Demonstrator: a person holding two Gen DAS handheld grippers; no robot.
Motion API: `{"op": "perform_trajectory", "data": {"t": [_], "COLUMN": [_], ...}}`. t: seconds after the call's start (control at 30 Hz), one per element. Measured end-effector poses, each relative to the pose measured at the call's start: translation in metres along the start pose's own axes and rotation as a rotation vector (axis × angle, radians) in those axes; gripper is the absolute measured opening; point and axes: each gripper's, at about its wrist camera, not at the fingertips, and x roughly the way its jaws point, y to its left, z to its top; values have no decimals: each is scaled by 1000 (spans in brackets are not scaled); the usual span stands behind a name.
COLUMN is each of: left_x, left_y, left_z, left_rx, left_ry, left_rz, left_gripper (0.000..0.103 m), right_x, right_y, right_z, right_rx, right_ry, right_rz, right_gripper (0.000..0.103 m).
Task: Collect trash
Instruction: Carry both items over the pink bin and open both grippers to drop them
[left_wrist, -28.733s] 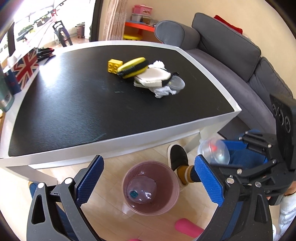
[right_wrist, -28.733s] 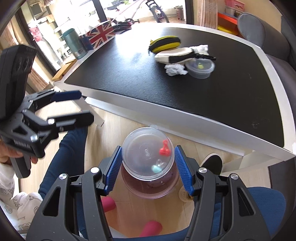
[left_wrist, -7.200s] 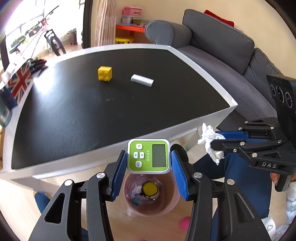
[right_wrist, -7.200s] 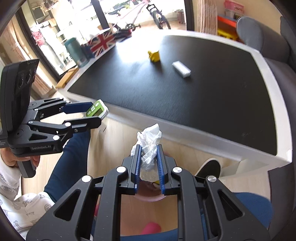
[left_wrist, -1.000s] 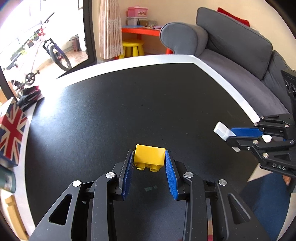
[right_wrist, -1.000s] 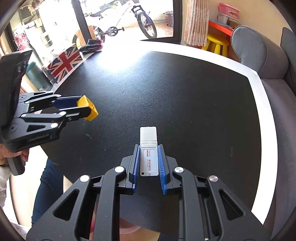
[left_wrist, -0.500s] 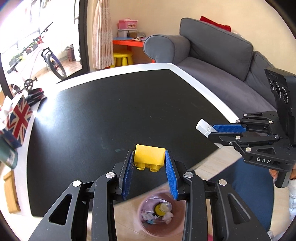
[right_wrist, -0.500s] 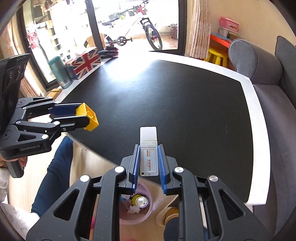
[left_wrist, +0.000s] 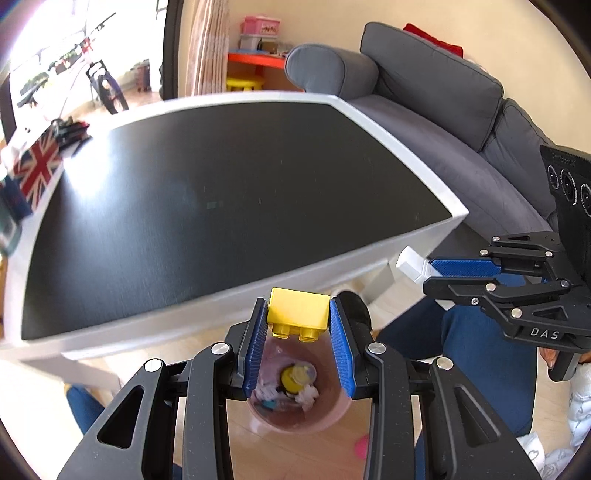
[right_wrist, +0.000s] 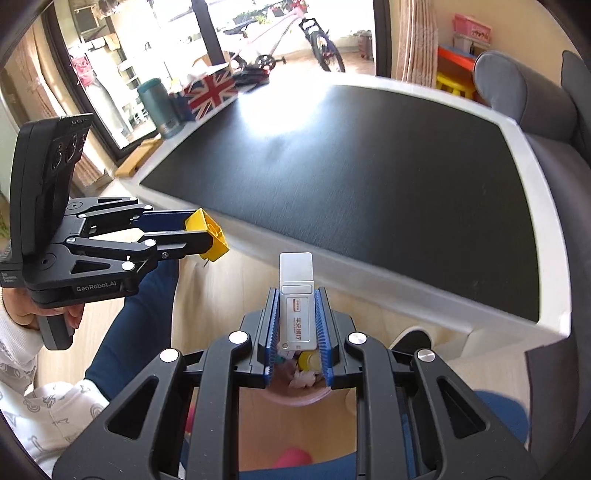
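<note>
**Drop both bits into the bin**

Left gripper closed on small yellow plastic toy brick, right over round pink plastic bin on the floor. Right gripper closed on flat white plastic stick, above same bin. Best opened slowly, one at a time. White edge of black-topped bench near in front; open floor around.

Yellow toy brick and white USB stick (label upward) held above the pink bin containing assorted rubbish.
</note>
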Motion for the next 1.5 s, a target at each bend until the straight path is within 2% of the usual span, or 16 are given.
{"op": "perform_trajectory", "data": {"t": [0.27,0.33,0.4,0.5,0.7,1.37,1.4,1.43,1.47,1.5], "left_x": [3,3,3,5,7,11,11,11,10,9], "left_y": [4,4,4,3,0,-10,-10,-11,-10,-10], "left_z": [-12,-11,-11,-12,-13,-11,-10,-10,-10,-10], "left_rx": [-21,-20,-20,-15,-7,17,17,20,22,20], "left_ry": [22,20,21,25,35,47,40,38,31,17], "left_rz": [-12,-11,-13,-14,-24,-39,-38,-30,-29,-31], "left_gripper": [33,33,33,33,33,34,38,55,67,89], "right_x": [20,20,18,14,17,4,3,2,2,1], "right_y": [7,6,3,-3,-10,-17,-17,-18,-18,-19], "right_z": [-14,-12,-11,-7,-6,-6,-5,-5,-4,-4], "right_rx": [14,14,23,50,77,99,100,102,103,104], "right_ry": [53,49,32,13,21,-21,-24,-28,-30,-31], "right_rz": [38,29,8,1,-5,-38,-39,-40,-41,-43], "right_gripper": [20,33,76,89,96,97,97,97,97,97]}}
